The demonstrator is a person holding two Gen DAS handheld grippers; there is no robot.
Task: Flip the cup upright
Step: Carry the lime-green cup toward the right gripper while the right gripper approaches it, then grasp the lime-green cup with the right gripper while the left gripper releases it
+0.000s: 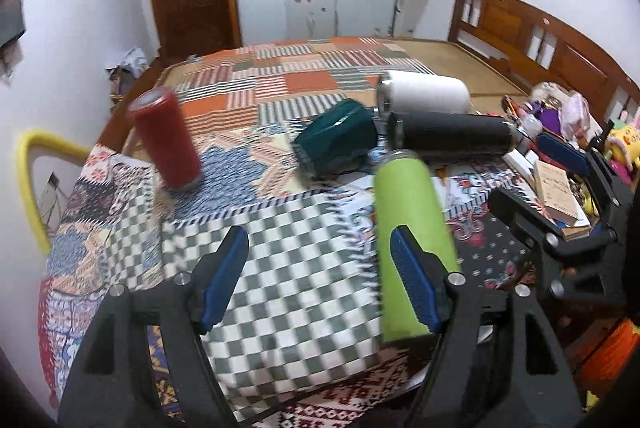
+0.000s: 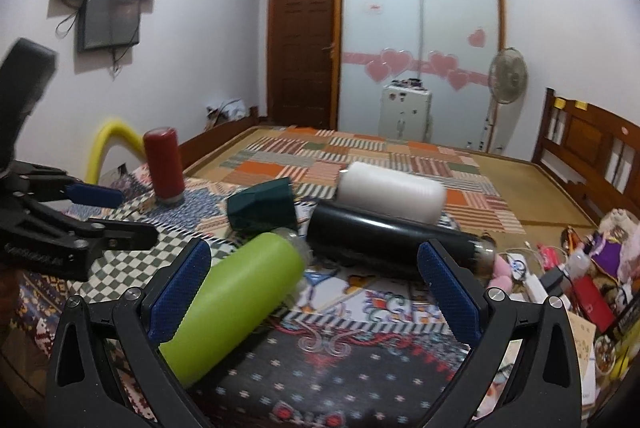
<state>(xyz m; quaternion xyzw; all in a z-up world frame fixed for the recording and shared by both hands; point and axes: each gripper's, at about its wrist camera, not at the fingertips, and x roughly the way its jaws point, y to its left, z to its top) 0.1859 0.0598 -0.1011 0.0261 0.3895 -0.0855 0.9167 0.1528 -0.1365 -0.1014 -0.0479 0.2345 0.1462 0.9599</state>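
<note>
- Lying on its side on the patterned quilt (image 2: 360, 360), the green cup (image 2: 236, 300) fills the lower left of the right wrist view, its far end pointing up and right toward the black bottle (image 2: 384, 240).
- In the left wrist view the same green cup (image 1: 412, 232) runs from the middle of the frame down to the lower right, looking nearly on end, though the frame is blurred.
- The right gripper (image 2: 316, 292) is spread wide; its left blue pad (image 2: 180, 292) sits against the cup's side and the right pad stands well clear, so nothing is clamped.
- The left gripper (image 1: 320, 280) is also wide open, with checked cloth showing between its fingers; its right finger overlaps the cup in the picture, and I cannot tell whether they touch.
- Crowding the space just beyond the cup, the black bottle lies across the middle of the frame, with a white cup (image 2: 392, 194) on its side right behind it.
- A dark teal cup (image 2: 264, 206) lies tipped over left of the black bottle, close to the green cup's far end.
- A red tumbler (image 2: 164, 164) stands on end at the middle left, well apart from the rest.
- Books, toys and small clutter (image 2: 588, 268) pile along the right edge of the frame.
- The left gripper also shows in the right wrist view at the left edge, open and empty.
</note>
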